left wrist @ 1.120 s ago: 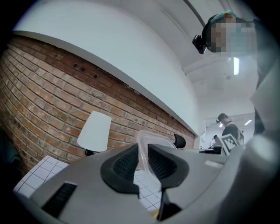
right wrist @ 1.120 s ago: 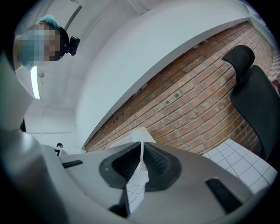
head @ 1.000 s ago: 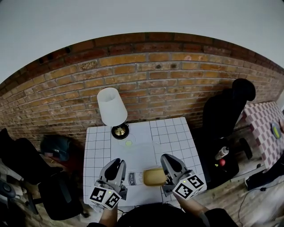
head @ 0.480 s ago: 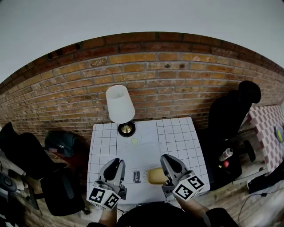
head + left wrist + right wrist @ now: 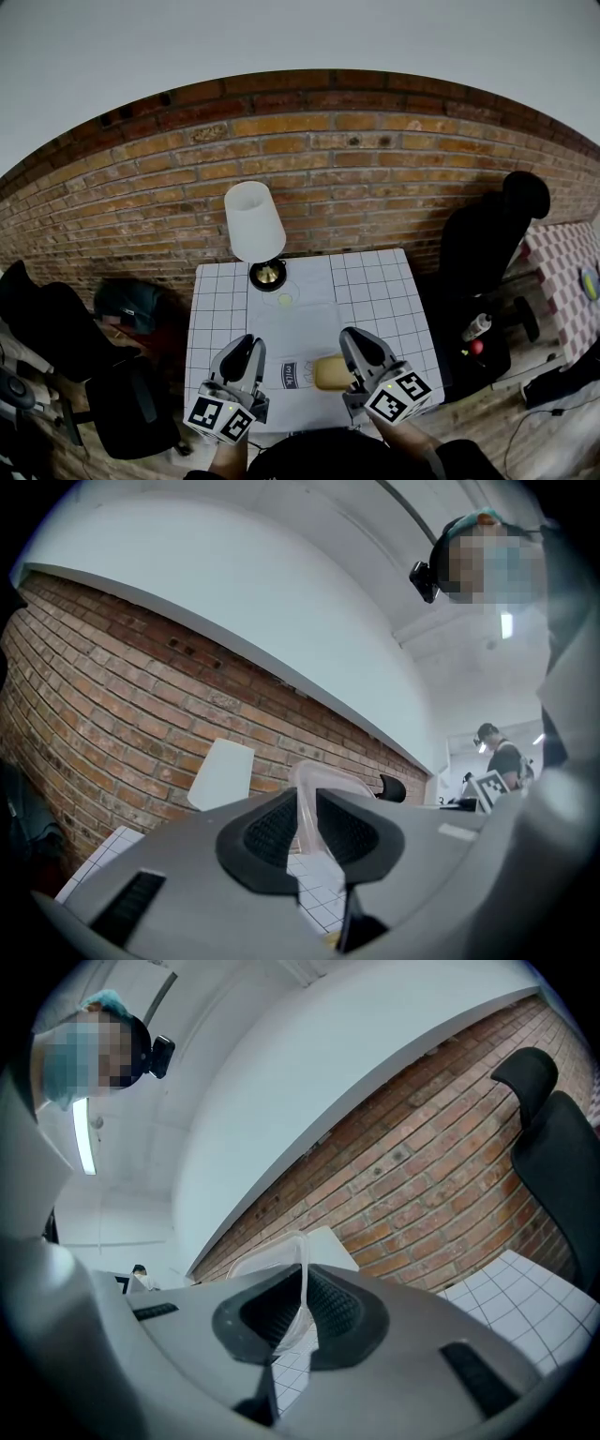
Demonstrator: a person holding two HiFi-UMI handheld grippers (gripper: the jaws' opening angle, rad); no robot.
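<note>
**Left gripper** (image 5: 307, 803): jaws closed on the thin rim of a clear plastic tub (image 5: 319, 776). The wall stands pinched between the ribbed pads. In the head view this gripper (image 5: 246, 345) sits in front of the lamp (image 5: 254, 223), at the table edge farthest from it.

**Right gripper** (image 5: 302, 1283): jaws likewise clamped on the tub's rim (image 5: 273, 1254), on the opposite side. In the head view it (image 5: 354, 336) lies in front of the lamp and to its right.

**Clear plastic tub**: spans the gap between the two grippers, well in front of the lamp. Its outline barely shows from above, so it may be a soft bag rather than a stiff tub.

**Contents or underlay**: a yellow lump (image 5: 330, 372) and a label reading "milk" (image 5: 287, 375), both between the grippers. I cannot tell whether they are inside the tub or beneath it.

**Surroundings**: a white gridded table (image 5: 375, 281) carries the lamp at its far edge. A brick wall (image 5: 375, 178) is behind the lamp and a black chair (image 5: 483, 234) is to its right.

**Hazards (judged)**:
- Each grip is on a narrow strip of slick, flexible plastic, so a pull apart or a twist could let the rim slide out of one pair of pads.
- If one side then dropped, the tub would tip and the yellow lump could spill.
- Uneven height between the grippers would have the same effect.
- Squeezing or tugging hard could buckle or crease the wall.
- A forward sweep could bring the tub against the lamp.
</note>
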